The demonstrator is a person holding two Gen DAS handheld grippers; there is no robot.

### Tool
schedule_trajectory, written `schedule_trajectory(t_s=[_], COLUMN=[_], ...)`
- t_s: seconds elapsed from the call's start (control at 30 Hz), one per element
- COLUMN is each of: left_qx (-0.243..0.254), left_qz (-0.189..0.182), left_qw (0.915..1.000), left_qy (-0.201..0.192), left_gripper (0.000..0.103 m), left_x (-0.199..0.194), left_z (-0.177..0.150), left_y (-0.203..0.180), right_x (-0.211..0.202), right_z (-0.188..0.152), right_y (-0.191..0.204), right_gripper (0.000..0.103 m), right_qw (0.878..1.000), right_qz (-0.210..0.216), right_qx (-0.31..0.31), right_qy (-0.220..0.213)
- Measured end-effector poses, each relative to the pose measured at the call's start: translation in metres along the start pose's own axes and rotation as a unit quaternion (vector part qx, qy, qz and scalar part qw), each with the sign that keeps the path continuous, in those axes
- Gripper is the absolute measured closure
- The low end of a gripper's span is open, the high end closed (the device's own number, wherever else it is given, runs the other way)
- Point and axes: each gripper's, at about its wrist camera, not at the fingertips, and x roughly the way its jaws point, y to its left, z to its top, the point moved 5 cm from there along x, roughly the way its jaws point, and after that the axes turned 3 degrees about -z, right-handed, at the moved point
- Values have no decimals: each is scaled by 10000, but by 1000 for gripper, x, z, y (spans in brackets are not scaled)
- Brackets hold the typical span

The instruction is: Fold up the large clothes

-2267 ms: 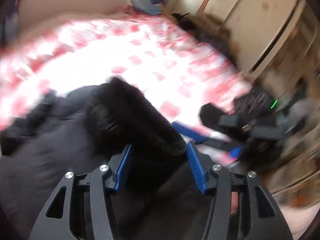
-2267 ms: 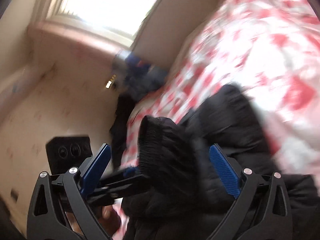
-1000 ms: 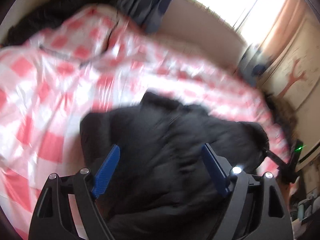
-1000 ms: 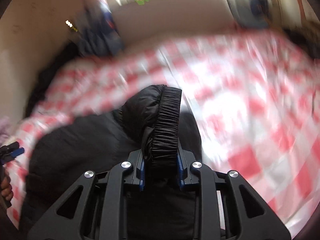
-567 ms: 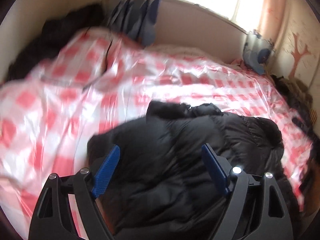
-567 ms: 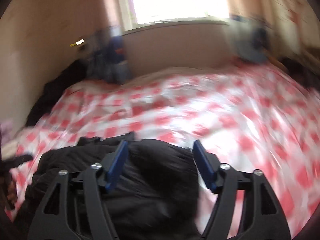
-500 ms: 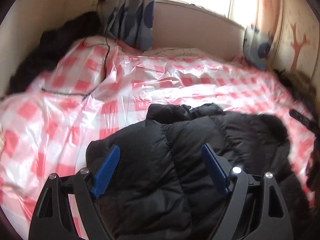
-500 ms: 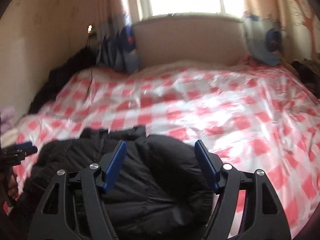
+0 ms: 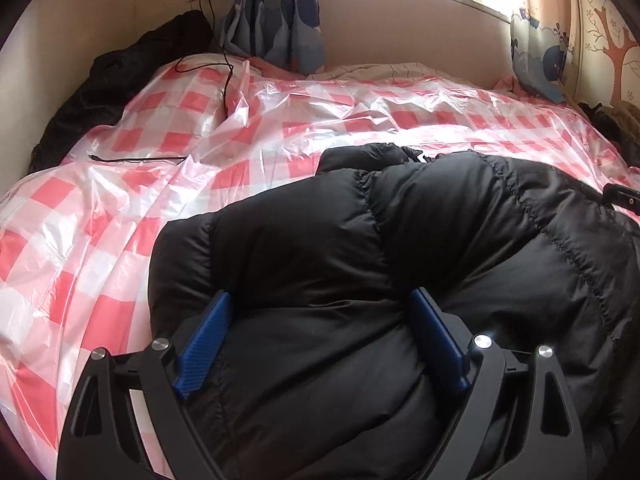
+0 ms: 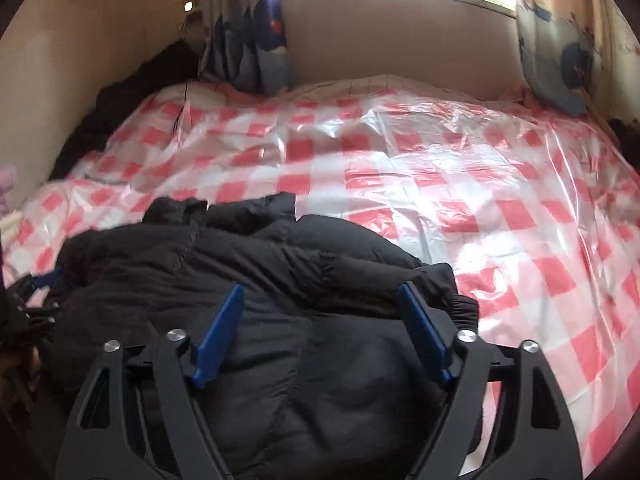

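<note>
Change: right gripper [image 10: 320, 316] just let go of the jacket [image 10: 248, 280] sleeve, jaws now wide and empty | left gripper [image 9: 320, 328] wide too, holding nothing | Jacket: bunched on the bed [image 10: 400, 168] | Means: sleeve laid down, next fold can start

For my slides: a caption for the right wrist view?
Open right gripper above a black puffer jacket on a red-checked plastic sheet.

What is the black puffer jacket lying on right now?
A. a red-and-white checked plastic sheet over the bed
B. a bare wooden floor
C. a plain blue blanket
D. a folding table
A: the black puffer jacket rests on the red-and-white checked plastic sheet spread across the bed.
</note>
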Motion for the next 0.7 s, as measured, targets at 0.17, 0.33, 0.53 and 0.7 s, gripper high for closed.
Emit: schedule_trajectory(t_s=[0.17,0.33,0.53,0.7], left_qx=[22,78,72,93], left_qz=[-50,48,50,63], left_qw=[9999,9999,9998,9998], left_qy=[-121,-141,-161,-155], left_gripper=[16,16,16,15], left_x=[-4,-3,-3,-2], left_z=[-2,-6,-6,-9], left_y=[-2,-4,-4,-4], right_x=[47,-3,16,33], right_z=[-24,-8,-18,-29], right_y=[-22,15,53,47], right_gripper=[23,24,15,14], right_qw=[9948,10000,9964,9940], right_qz=[240,38,443,551], right_qx=[613,-5,-547,-358], right_qy=[781,82,464,879])
